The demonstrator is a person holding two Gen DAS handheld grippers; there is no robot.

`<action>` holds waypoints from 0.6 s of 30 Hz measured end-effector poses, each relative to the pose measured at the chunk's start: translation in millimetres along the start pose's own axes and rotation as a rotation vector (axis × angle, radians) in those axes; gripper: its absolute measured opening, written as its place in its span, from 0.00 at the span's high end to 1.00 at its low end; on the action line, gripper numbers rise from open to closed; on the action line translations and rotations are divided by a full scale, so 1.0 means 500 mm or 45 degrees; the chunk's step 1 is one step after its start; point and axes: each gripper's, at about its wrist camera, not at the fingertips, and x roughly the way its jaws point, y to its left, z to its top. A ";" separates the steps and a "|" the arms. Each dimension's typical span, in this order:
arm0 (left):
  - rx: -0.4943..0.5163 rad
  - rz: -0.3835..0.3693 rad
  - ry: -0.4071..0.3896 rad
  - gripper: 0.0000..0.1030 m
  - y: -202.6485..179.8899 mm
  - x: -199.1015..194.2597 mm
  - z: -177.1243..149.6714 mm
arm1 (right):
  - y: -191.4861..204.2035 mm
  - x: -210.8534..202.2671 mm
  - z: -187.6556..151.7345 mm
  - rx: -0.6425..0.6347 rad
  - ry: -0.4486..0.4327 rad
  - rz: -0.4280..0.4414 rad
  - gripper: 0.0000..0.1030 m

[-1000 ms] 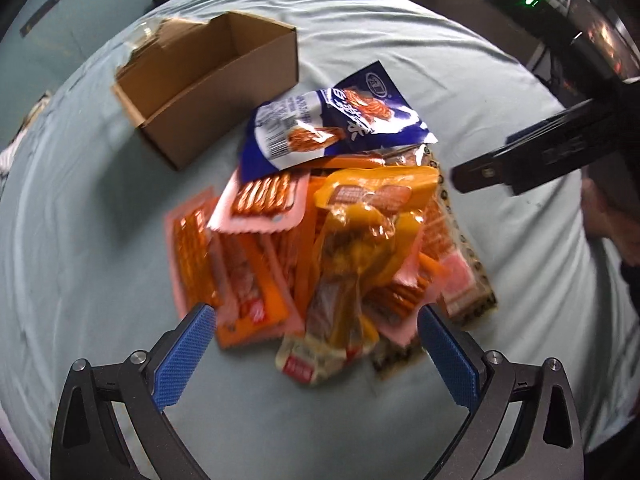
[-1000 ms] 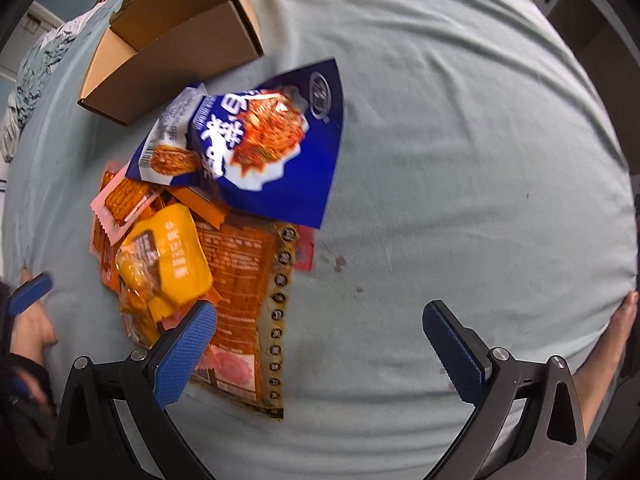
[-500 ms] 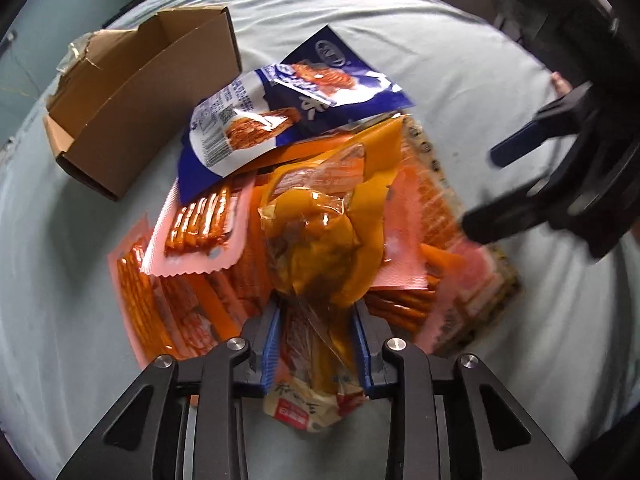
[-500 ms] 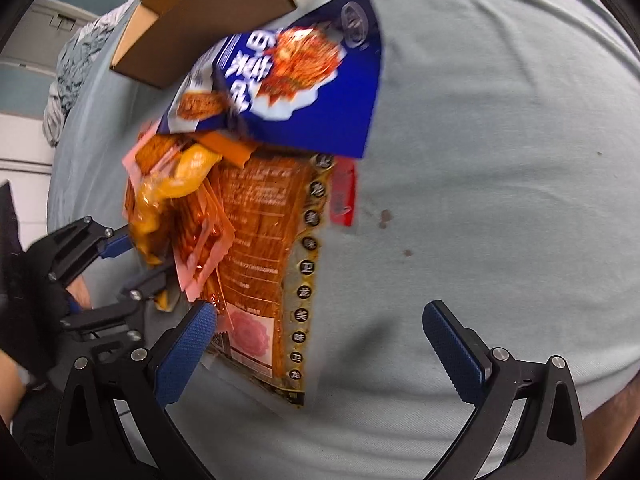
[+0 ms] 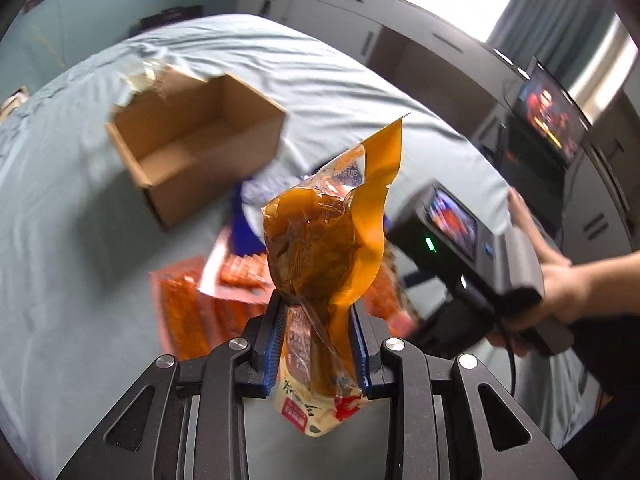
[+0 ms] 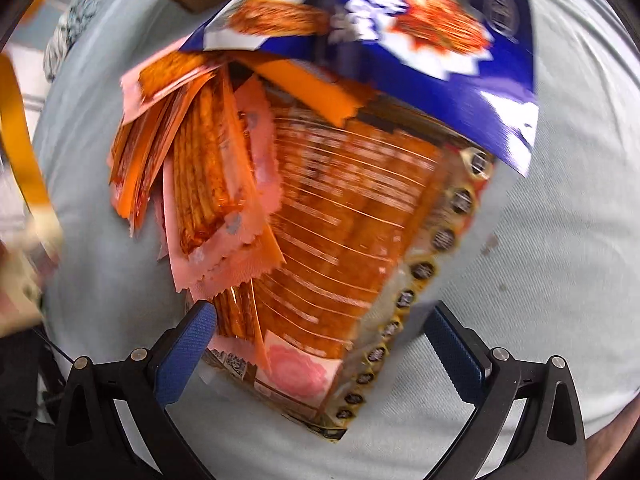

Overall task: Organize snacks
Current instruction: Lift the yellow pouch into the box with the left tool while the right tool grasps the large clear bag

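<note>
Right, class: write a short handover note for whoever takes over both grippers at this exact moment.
Left gripper: shut on the yellow snack pouch, held up above the bed.
Right gripper: open, low over the big orange packet in the snack pile.
Cardboard box: open on the bed; no snacks visible inside.
Done: one pouch picked.
Left: probably box it, then the blue bag and the remaining packets.

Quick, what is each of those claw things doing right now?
Left gripper: closed on the translucent yellow-orange snack pouch, lifted off the bed.
Right gripper: open, holding nothing, over the large orange snack packet.
</note>
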 end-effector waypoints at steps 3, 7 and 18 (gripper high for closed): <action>-0.054 0.047 -0.019 0.72 0.030 0.010 0.008 | 0.040 -0.001 0.003 -0.088 0.006 0.034 0.47; -0.147 0.086 -0.022 0.72 0.063 0.010 0.008 | 0.071 -0.034 -0.006 -0.093 -0.046 0.067 0.64; -0.204 0.147 -0.060 0.71 0.088 0.003 0.017 | 0.011 -0.175 -0.096 -0.003 -0.236 0.183 0.76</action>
